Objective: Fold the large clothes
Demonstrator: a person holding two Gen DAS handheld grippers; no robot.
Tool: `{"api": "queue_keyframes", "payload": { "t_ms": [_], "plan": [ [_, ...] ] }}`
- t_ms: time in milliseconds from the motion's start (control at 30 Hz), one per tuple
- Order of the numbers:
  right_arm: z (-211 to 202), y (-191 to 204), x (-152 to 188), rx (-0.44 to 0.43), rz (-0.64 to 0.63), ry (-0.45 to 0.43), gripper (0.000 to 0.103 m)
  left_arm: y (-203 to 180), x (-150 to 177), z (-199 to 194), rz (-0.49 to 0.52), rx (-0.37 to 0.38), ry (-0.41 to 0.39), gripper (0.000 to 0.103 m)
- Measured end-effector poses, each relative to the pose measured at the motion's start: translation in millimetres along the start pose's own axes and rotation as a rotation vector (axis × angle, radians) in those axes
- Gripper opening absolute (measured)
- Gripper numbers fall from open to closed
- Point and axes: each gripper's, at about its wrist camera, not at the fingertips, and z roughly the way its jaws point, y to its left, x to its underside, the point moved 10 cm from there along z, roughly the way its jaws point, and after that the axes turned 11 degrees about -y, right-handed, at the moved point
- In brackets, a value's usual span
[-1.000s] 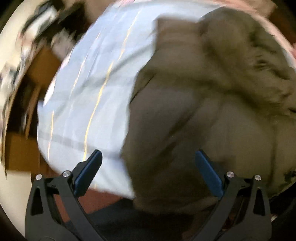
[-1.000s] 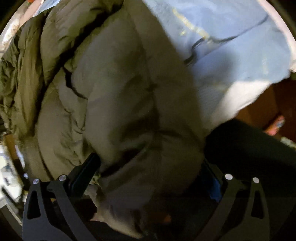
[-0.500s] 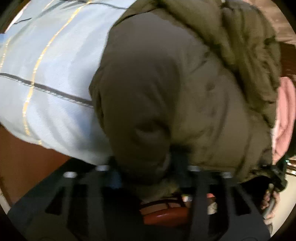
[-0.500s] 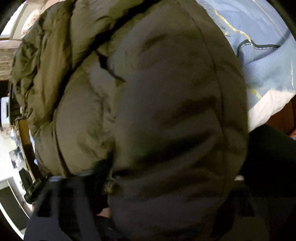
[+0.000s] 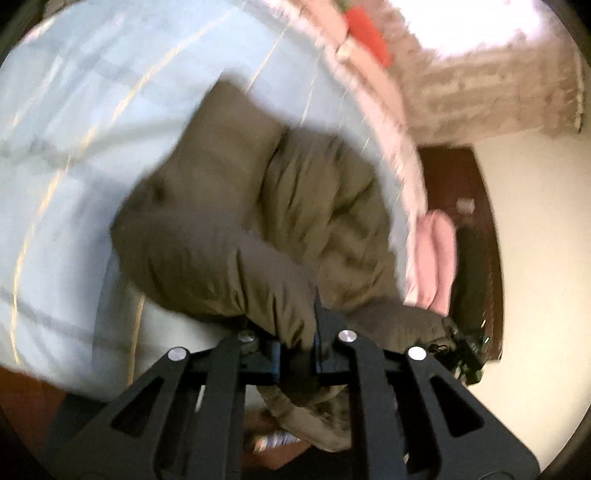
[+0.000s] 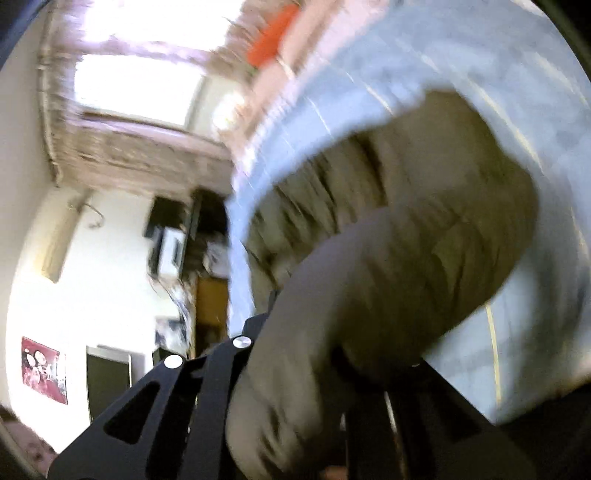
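An olive-green padded jacket (image 5: 229,229) lies bunched on a light blue bed sheet (image 5: 74,122) with thin yellow and grey lines. My left gripper (image 5: 295,350) is shut on a fold of the jacket at its near edge. In the right wrist view the jacket (image 6: 406,266) drapes over my right gripper (image 6: 332,373) and hides its fingertips; the jaws stand close together with jacket fabric bunched between them. Both views are blurred by motion.
A pink pillow or blanket (image 5: 436,258) lies at the bed's right edge, with a red object (image 5: 369,33) further back. A dark wooden door (image 5: 469,229), white walls, a curtained window (image 6: 129,85) and cluttered shelves (image 6: 184,236) surround the bed.
Both grippers have closed on the jacket's near edge and lifted it, pulling back from the bed. The cameras have tilted up, so the room and window now show.
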Motion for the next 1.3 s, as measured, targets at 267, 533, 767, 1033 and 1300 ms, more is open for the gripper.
{"api": "queue_keyframes", "payload": {
  "t_ms": [267, 533, 767, 1033, 1300],
  "plan": [
    [86.2, -31.6, -130.3, 0.017, 0.148, -0.183, 0.012, -25.8, -107.7, 51.7, -0.181, -0.012, -0.178, 0.013],
    [164.1, -80.4, -175.3, 0.164, 0.134, -0.166, 0.012, 5.9, -164.3, 127.6, -0.251, -0.147, -0.206, 0.016],
    [204.6, -152.7, -152.7, 0.214, 0.341, -0.023, 0.018, 67.7, -145.3, 195.9, -0.408, -0.217, -0.12, 0.019],
    [121.9, -105.5, -209.2, 0.119, 0.283, -0.32, 0.1, 61.9, -161.0, 169.2, -0.416, -0.197, -0.2, 0.052],
    [141.5, -9.1, -143.9, 0.185, -0.232, -0.096, 0.1, 46.8, -190.2, 117.0, -0.313, -0.252, -0.407, 0.063]
  ]
}}
